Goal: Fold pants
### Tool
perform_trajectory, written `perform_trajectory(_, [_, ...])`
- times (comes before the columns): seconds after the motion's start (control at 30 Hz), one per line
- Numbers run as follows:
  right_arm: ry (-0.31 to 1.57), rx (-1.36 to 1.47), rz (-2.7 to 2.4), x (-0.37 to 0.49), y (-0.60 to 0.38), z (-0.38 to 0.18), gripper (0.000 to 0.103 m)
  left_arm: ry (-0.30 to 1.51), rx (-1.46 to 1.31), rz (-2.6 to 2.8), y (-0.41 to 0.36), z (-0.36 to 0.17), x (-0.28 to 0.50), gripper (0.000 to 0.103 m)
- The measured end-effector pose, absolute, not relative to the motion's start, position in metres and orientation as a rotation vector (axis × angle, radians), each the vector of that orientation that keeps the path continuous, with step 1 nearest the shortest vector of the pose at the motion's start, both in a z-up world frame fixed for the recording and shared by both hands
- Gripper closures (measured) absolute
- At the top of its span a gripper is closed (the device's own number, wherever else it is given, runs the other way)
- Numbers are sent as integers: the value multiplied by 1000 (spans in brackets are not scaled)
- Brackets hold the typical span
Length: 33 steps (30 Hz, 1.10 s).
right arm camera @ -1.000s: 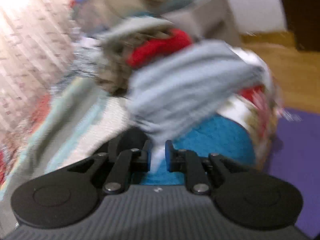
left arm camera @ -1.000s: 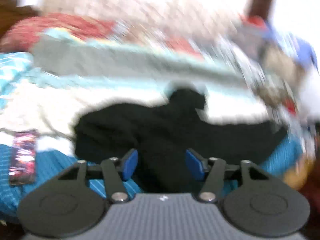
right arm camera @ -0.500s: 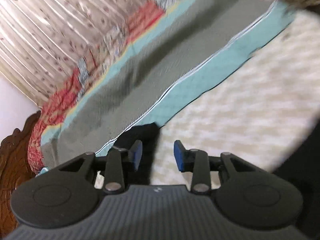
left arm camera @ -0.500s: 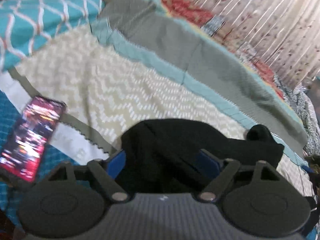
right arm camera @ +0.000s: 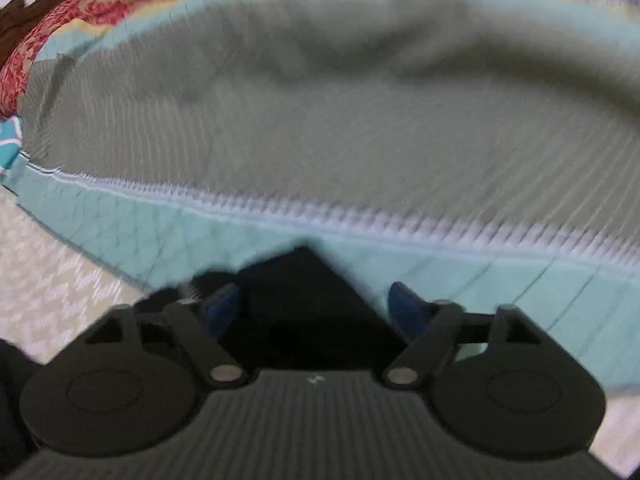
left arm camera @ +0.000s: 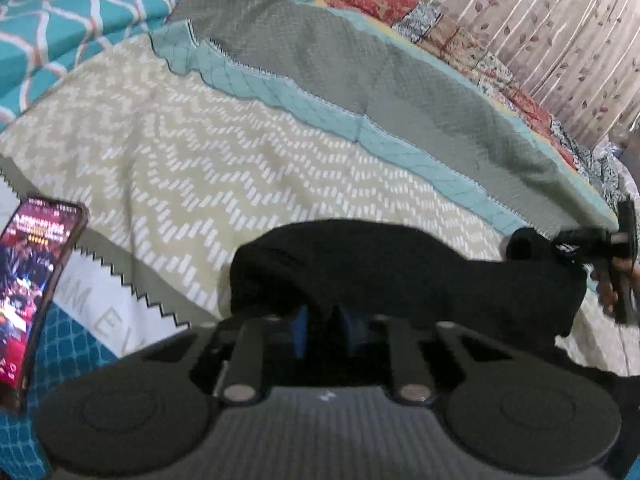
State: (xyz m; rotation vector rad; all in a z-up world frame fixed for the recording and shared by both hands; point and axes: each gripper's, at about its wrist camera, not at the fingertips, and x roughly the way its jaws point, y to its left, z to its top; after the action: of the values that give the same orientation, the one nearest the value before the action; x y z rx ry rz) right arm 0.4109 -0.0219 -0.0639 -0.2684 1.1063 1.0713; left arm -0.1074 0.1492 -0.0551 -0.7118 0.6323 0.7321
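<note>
On the bed's beige zigzag-patterned quilt (left arm camera: 192,160), left of everything, lies a lit smartphone (left arm camera: 36,280). Beside it, the left gripper (left arm camera: 322,330) is pinched onto the near edge of the crumpled black pants (left arm camera: 400,264), probably to lift it; the right gripper (right arm camera: 314,308) stands apart around a far corner, ready to clamp.

bed (left arm camera: 224,168): chevron quilt | curtain (left arm camera: 560,40): pleated, leaf-print | headboard (right arm camera: 16,16): dark wood

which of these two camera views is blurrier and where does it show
Right wrist view: motion-smeared, the grey-and-teal quilted bedspread streaked, the black pants soft-edged. Left wrist view: sharper on the bedspread, fisheye-curved, lit phone screen bright at left.
</note>
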Motion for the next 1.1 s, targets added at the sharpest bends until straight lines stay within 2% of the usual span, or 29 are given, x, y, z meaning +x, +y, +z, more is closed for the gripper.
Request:
perform_trajectory(0.13, [1000, -69, 1117, 396, -51, -8, 89, 566, -678, 721, 143, -30, -108, 92])
perform_trajectory(0.27, [766, 274, 1035, 429, -127, 76, 90, 456, -647, 695, 135, 4, -114, 92])
perform_trajectory(0.33, [671, 415, 958, 444, -183, 103, 90, 422, -634, 670, 133, 15, -114, 92])
perform_trajectory(0.4, [572, 439, 872, 446, -227, 112, 90, 424, -610, 655, 132, 19, -108, 92])
perform_trajectory(0.47, [558, 461, 781, 444, -267, 102, 90, 457, -610, 627, 131, 14, -97, 92])
perform_trajectory(0.57, [664, 465, 623, 430, -330, 56, 85, 514, -603, 570, 122, 3, -82, 92])
perform_trajectory(0.6, [712, 436, 575, 424, -346, 38, 80, 533, -577, 562, 116, 1, -77, 92])
perform_trajectory(0.63, [769, 397, 524, 419, -359, 18, 66, 554, -549, 555, 110, -3, -73, 92])
perform_trajectory(0.67, [823, 359, 469, 413, -370, 1, 61, 572, -534, 549, 106, -6, -70, 92])
perform_trajectory(0.8, [891, 363, 319, 387, -418, -40, 60, 615, -495, 553, 91, -13, -70, 92])
perform_trajectory(0.97, [798, 397, 305, 385, -434, -20, 60, 615, -497, 565, 90, -9, -72, 92])
perform_trajectory(1.1, [790, 367, 364, 412, -395, -5, 59, 617, -488, 580, 89, -7, -70, 92])
